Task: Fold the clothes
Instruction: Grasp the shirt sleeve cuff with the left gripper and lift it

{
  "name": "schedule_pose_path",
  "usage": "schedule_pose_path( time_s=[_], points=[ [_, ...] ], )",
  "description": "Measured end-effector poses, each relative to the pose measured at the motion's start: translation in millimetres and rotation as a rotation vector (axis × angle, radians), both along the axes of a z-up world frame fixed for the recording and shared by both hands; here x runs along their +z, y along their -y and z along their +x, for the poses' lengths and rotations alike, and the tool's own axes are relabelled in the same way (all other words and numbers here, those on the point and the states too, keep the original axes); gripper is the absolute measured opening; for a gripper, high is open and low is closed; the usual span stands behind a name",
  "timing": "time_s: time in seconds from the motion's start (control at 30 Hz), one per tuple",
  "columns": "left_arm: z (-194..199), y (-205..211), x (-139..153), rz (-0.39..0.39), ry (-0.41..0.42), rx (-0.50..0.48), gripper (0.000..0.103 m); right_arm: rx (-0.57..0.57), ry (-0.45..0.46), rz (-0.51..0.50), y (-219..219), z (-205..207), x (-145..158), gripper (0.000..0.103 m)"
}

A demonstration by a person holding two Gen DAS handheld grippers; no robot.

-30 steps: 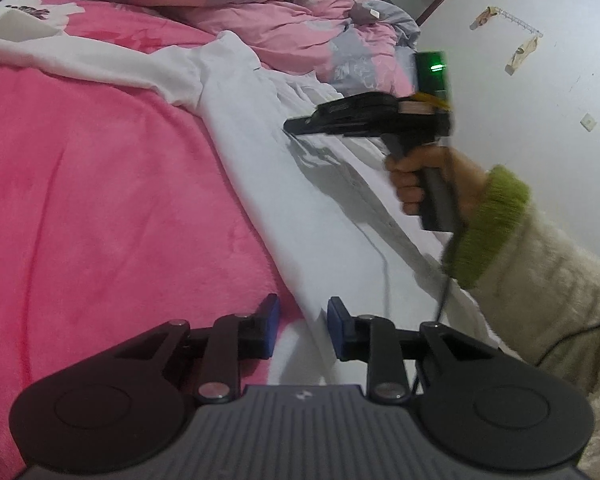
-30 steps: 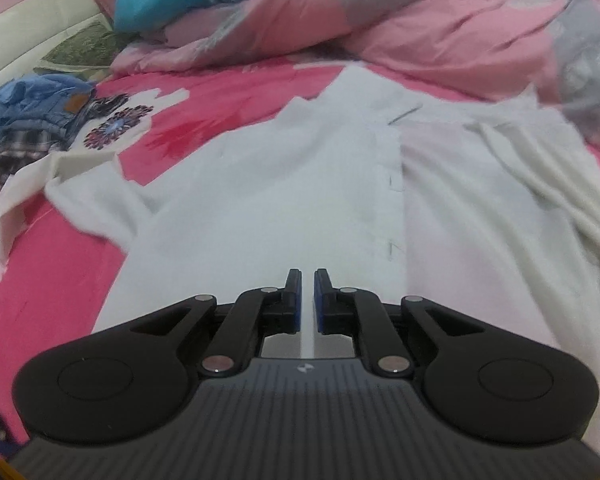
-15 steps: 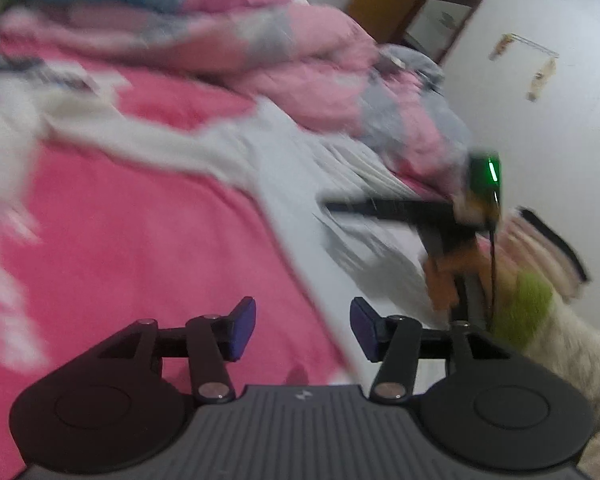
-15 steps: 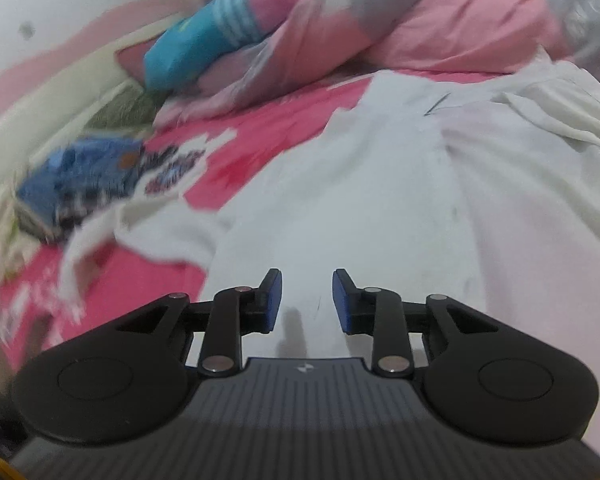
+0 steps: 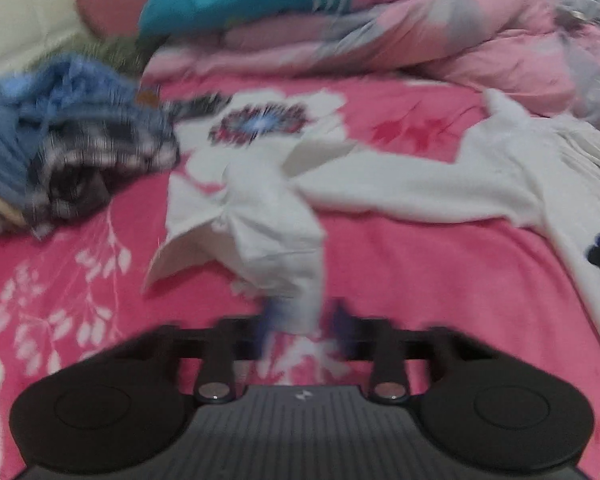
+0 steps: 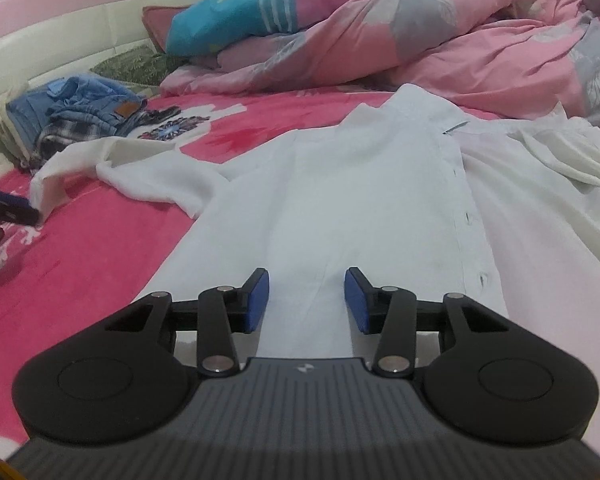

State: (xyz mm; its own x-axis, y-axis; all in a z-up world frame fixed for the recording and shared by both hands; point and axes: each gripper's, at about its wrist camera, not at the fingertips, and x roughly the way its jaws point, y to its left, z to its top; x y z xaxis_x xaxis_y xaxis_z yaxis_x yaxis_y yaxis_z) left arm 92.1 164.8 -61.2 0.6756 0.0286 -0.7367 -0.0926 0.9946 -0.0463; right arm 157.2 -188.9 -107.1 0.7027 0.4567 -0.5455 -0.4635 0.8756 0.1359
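A bed with a pink flowered blanket (image 6: pixel 80 264) fills both views, and a rumpled pink and grey quilt (image 6: pixel 440 40) is heaped along its far side, from 11 to 2 o'clock. A blue pillow with white stripes (image 6: pixel 228 12) lies on the quilt at 11 o'clock. A pile of blue jeans and checked cloth (image 6: pixel 76 120) sits at the bed's edge, at 10 o'clock in the right wrist view.

A white shirt (image 6: pixel 340 208) is spread flat on the blanket, with its button strip running away toward 1 o'clock and its collar at the far end. One sleeve (image 6: pixel 112 164) stretches off toward 9 o'clock, its cuff crumpled.

The right tongs (image 6: pixel 305 300) hang open just above the shirt's near hem, the blue pads (image 6: pixel 256 300) well apart with the white cloth showing between them; nothing is gripped. The shirt body extends from the tongs straight ahead toward 12 o'clock.

The left wrist view is blurred. There the left tongs (image 5: pixel 300 320) are open, and the crumpled end of the sleeve (image 5: pixel 268 232) lies directly ahead at 12 o'clock, its lowest fold reaching down between the fingertips. Whether the cloth touches the pads cannot be told. From the cuff the sleeve runs toward 2 o'clock, to the shirt body.
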Motion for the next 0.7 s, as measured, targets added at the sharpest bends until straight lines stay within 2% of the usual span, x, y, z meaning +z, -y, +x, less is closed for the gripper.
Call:
schedule_pose_path(
  time_s=[0.03,0.1,0.27,0.37,0.43,0.57,0.7],
  points=[
    [7,-3,-3,0.012,-0.020,0.018,0.004,0.001,0.000,0.005,0,0,0,0.042],
    [12,-16,11,-0.020,0.002,0.033,0.004,0.002,-0.003,0.016,1,0,-1,0.043],
    [32,-84,65,-0.239,0.103,0.137,0.004,0.006,-0.016,0.049,5,2,-1,0.044],
    [55,-131,85,-0.351,0.156,0.227,0.004,0.005,-0.022,0.062,7,2,-2,0.044],
    [70,-158,84,-0.413,0.164,0.285,0.006,0.005,-0.025,0.064,7,3,-2,0.044],
    [90,-203,64,-0.476,0.155,0.402,0.023,0.005,-0.028,0.064,6,3,-2,0.045],
    [105,-241,48,-0.525,0.146,0.502,0.024,0.005,-0.029,0.061,6,3,-2,0.046]
  ],
)
